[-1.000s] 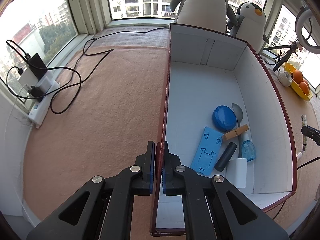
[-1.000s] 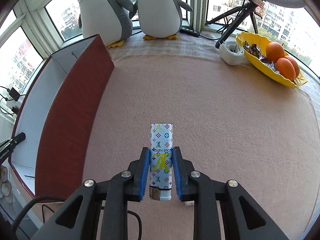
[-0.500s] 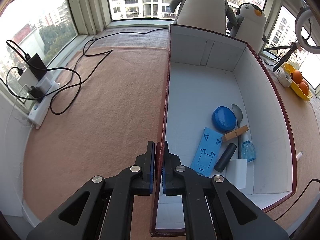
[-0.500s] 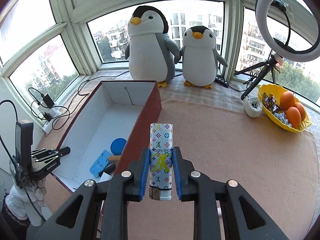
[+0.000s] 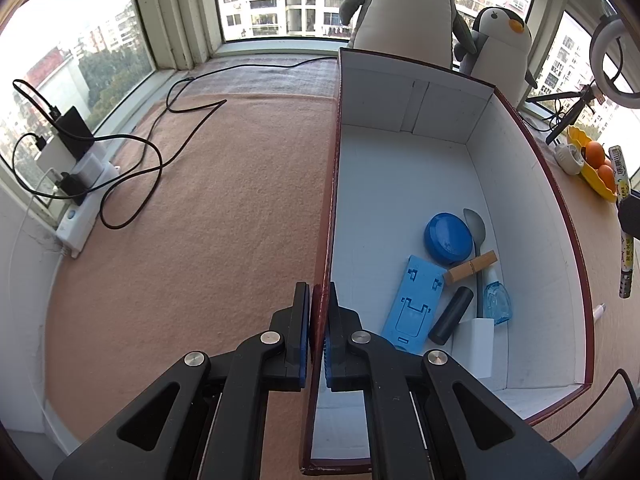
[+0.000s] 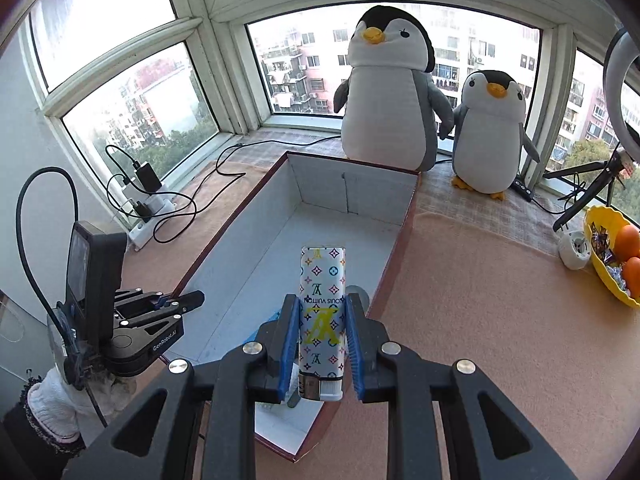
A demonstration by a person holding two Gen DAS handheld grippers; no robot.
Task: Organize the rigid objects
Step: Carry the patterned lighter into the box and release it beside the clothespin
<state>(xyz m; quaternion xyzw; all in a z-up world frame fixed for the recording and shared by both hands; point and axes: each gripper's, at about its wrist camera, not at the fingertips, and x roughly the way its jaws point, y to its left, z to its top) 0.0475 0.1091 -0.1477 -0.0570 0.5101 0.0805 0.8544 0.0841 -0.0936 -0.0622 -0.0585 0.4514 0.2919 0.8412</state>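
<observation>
A red box with a white inside [image 5: 560,200] stands on the tan mat. My left gripper [image 5: 319,300] is shut on its left wall near the front corner. Inside lie a blue round lid [image 5: 448,237], a grey spoon [image 5: 475,228], a wooden clip [image 5: 472,266], a blue phone stand [image 5: 418,304], a black cylinder [image 5: 450,315] and a white block [image 5: 476,344]. My right gripper [image 6: 322,308] is shut on a white lighter with a coloured monogram print [image 6: 322,280], held in the air above the box [image 6: 320,188] at its near right side. The left gripper [image 6: 192,300] shows there too, in a white-gloved hand [image 6: 52,400].
Two plush penguins [image 6: 384,92] stand behind the box. A power strip with chargers and looping black cables [image 5: 80,184] lies at the left window. To the right are a yellow bowl of oranges [image 6: 612,264], a small white round thing [image 6: 574,248] and a ring light tripod [image 6: 592,184].
The right gripper has risen and swung left with the lighter, from over the mat to over the box's near right side. The left gripper has kept still on the wall.
</observation>
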